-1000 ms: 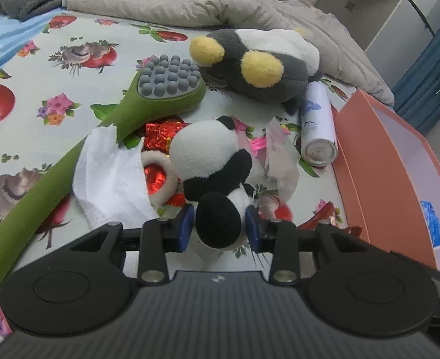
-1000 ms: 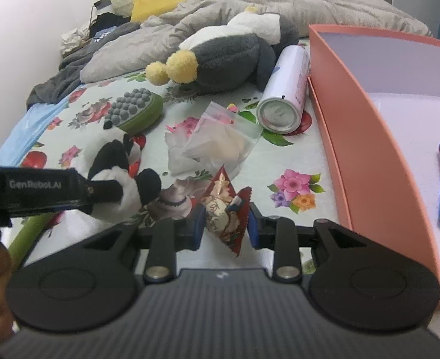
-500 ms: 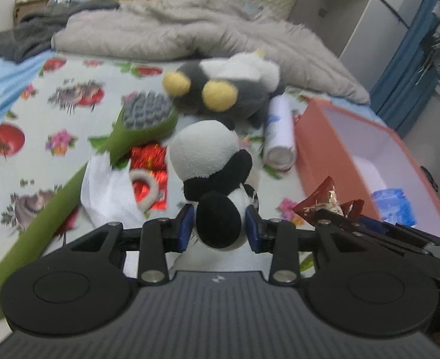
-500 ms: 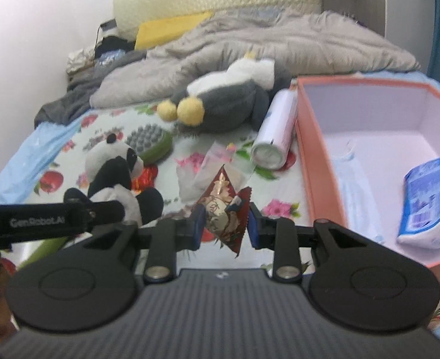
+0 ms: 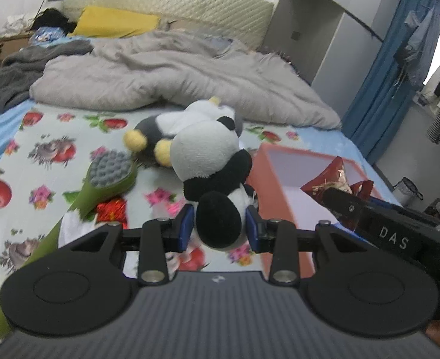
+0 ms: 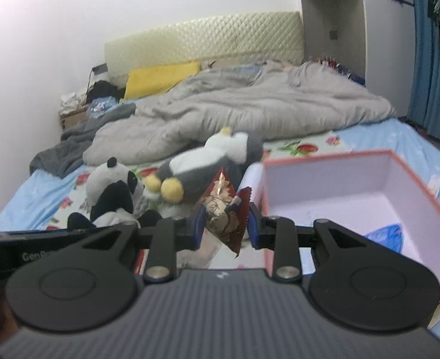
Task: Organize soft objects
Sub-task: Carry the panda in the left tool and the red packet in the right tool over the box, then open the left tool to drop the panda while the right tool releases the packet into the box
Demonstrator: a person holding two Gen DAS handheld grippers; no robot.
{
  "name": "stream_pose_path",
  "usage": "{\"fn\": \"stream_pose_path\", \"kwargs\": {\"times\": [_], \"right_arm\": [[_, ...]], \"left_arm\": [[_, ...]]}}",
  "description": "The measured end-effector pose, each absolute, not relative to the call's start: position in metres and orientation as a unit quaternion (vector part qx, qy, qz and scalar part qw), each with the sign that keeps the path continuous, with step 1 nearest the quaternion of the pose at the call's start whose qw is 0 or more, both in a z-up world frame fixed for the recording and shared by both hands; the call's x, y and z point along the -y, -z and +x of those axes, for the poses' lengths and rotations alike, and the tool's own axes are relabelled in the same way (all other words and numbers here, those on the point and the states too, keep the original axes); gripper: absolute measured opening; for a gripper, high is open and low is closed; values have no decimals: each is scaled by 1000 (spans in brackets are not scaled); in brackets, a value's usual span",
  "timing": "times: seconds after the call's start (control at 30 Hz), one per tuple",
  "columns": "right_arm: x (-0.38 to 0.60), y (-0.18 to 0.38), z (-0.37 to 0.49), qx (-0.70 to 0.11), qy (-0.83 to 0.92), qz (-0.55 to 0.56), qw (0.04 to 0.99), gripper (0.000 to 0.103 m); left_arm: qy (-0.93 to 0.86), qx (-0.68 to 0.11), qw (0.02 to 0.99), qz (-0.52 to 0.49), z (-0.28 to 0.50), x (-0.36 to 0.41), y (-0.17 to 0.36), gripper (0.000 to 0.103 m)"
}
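My left gripper (image 5: 219, 228) is shut on a black-and-white panda plush (image 5: 211, 161) and holds it up above the bed; the panda also shows in the right wrist view (image 6: 112, 188). My right gripper (image 6: 226, 229) is shut on a red-brown snack packet (image 6: 224, 212), held in the air just left of the pink box (image 6: 423, 185); the packet also shows in the left wrist view (image 5: 330, 179). A grey penguin plush (image 5: 151, 137) with yellow feet lies on the fruit-print sheet behind the panda.
A green massage brush (image 5: 106, 179) and white tissue (image 5: 70, 227) lie at left. The pink box (image 5: 268, 179) holds a blue pack (image 6: 384, 236). A grey duvet (image 5: 160, 74) covers the far bed. A white spray can (image 6: 251, 176) lies by the box.
Both grippers have lifted higher with their loads, so the bed looks farther away. The right gripper with the packet has moved closer to the box.
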State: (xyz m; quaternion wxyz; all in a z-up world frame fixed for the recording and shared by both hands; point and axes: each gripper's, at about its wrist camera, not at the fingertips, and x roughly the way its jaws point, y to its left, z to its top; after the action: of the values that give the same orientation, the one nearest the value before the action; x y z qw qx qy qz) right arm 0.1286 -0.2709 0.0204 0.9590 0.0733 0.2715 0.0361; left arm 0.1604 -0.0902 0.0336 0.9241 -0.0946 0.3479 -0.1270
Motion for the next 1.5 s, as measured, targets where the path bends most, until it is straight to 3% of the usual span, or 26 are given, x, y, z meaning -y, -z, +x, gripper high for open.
{"fn": "stream_pose_path", "kwargs": {"times": [0.23,0.53,1.13,1.5], "right_arm": [[306,-51,138,-253,-16,74,965,32],[360,-55,156,-260,18,86,961,32],[441,46,187,-388,98,110,910,32],[448,63,185,-400,96,132,902,33]], "left_arm": [[149,-339,925,-83,176,131,-63,42],[189,-359,912,-57,211,201,-62,42],[228,-463,857,-7,268,291,26,42],[225,-465,856,-1,266,295,34,44]]}}
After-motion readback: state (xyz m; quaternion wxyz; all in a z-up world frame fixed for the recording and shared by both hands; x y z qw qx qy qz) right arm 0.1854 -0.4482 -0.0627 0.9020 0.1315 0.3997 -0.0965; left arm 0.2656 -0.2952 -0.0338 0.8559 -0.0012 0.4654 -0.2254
